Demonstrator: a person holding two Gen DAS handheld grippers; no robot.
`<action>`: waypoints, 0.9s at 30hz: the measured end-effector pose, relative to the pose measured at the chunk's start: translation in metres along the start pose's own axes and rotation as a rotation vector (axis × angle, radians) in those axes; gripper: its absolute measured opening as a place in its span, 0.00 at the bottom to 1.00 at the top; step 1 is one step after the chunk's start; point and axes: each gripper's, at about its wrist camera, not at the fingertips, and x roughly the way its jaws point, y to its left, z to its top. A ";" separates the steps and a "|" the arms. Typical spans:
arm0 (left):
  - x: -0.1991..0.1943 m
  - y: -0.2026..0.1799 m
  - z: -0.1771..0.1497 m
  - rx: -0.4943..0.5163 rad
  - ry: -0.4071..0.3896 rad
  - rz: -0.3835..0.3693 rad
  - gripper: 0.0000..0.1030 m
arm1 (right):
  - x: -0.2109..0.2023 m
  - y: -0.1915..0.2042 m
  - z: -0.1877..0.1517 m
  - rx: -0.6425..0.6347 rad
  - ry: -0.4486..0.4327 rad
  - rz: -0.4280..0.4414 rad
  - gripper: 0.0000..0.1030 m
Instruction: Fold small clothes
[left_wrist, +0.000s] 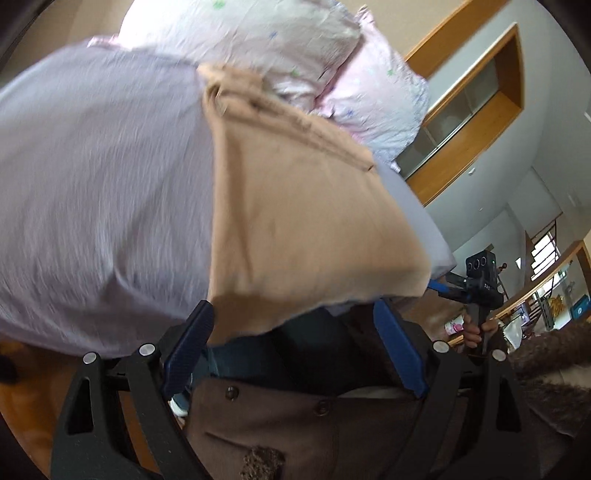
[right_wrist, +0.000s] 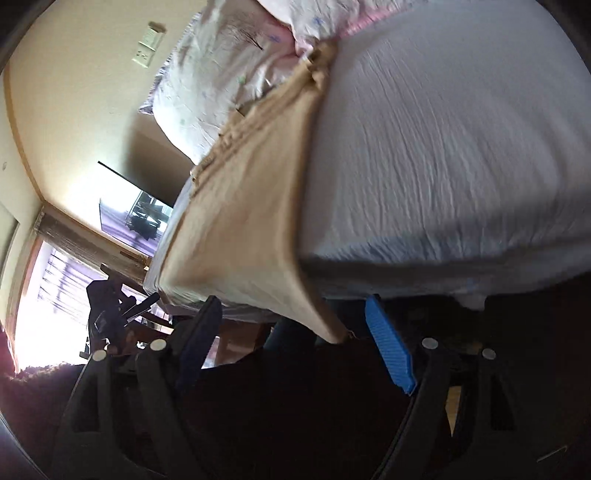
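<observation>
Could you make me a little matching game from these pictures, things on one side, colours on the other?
Things:
1. garment
2. bed sheet
3. pillow
4. claw finger pads

Colours:
a. blue
b. pale lilac-white
c. tan
d. pink-white with small coloured stars

Pairs: 1-c, 2-b, 3-d, 4-a

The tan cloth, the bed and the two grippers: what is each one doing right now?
tan cloth: spread on the bed, near edge overhanging.
bed sheet: wrinkled.
pillow: crumpled, beyond the cloth.
left gripper: open, holding nothing.
right gripper: open, holding nothing.
</observation>
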 end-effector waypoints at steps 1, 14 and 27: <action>0.005 0.002 -0.003 -0.011 0.012 0.004 0.87 | 0.009 -0.003 0.000 0.004 0.015 0.010 0.77; 0.006 0.033 0.002 -0.161 -0.036 -0.031 0.83 | 0.047 -0.003 -0.002 -0.014 0.082 0.111 0.77; 0.003 0.024 0.039 -0.274 -0.024 -0.176 0.05 | 0.007 0.059 0.033 -0.207 -0.066 0.253 0.07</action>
